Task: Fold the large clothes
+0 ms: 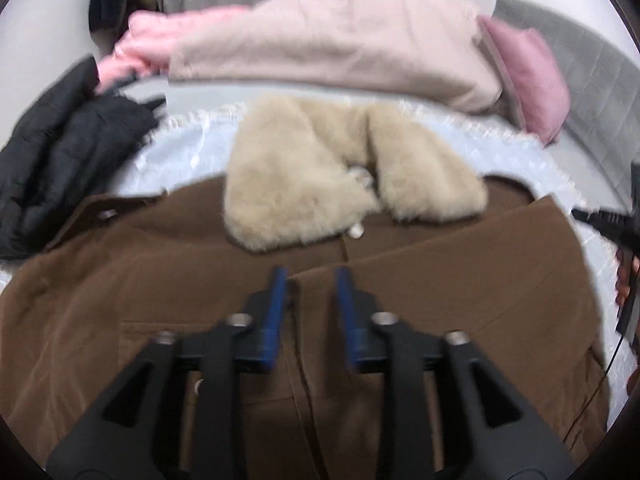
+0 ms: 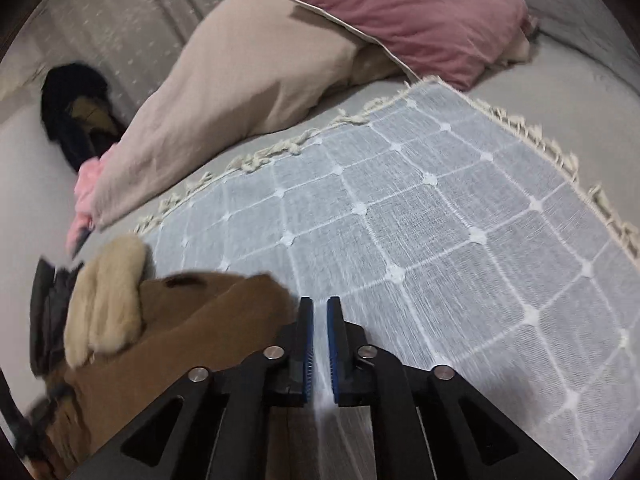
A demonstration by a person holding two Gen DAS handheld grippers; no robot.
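Observation:
A large brown coat (image 1: 160,300) with a cream fur collar (image 1: 320,176) lies spread on a white checked cloth (image 1: 192,140). Its right side is folded in over the front. My left gripper (image 1: 311,280) hovers open over the coat's middle, by the folded edge, holding nothing. In the right wrist view the coat (image 2: 192,344) and collar (image 2: 108,296) lie at the lower left. My right gripper (image 2: 320,308) is over the white cloth (image 2: 440,240) beside the coat's edge, its blue pads (image 2: 307,328) nearly together with nothing between them.
A black puffer jacket (image 1: 60,160) lies at the left. A beige duvet (image 1: 340,52) and a pink pillow (image 1: 528,76) lie behind the coat. The right gripper's black body (image 1: 608,220) shows at the right edge. Dark clothes (image 2: 76,112) hang by the curtain.

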